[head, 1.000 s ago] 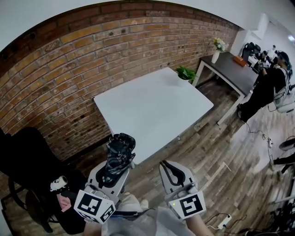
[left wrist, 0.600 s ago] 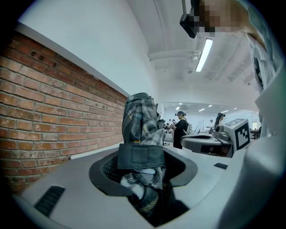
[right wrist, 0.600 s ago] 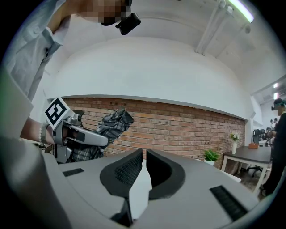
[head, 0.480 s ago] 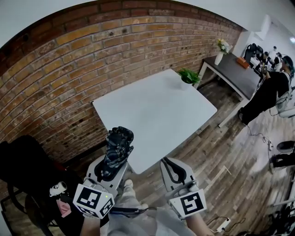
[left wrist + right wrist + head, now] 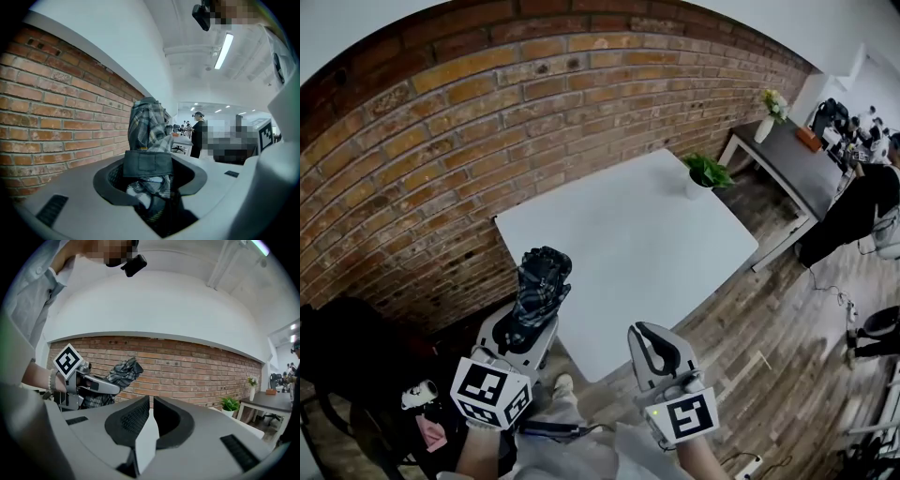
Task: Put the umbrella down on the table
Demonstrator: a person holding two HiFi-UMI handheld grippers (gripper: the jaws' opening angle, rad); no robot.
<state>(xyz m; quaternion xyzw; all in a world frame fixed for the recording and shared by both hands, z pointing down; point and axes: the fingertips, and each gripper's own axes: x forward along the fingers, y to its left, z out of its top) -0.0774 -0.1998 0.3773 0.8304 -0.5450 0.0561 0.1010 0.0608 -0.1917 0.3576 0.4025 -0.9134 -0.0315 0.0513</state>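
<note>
Folded plaid umbrella [image 5: 544, 279] held near the white table [image 5: 628, 234].
My left gripper [image 5: 528, 323] clamps it upright; my right gripper [image 5: 649, 339] is clenched on nothing.

Centre: table [image 5: 628, 234], its far-left side along brick wall [image 5: 441, 131]. 
Potted plant [image 5: 706, 173] on table's far right corner. 
Beyond, to right, apart from it: second table [image 5: 787, 155], with vase of flowers [image 5: 772, 103] on its far end. 
Further right: person [image 5: 853, 206]. 
Lower left, by wall: chair [image 5: 347, 347]. 
Before table's near edge: left gripper [image 5: 530, 319], folded umbrella [image 5: 542, 281] between jaws, pointing up (tip overlaps table edge in head view). 
Beside it on right, apart: right gripper [image 5: 654, 339], nothing between jaws.
</note>
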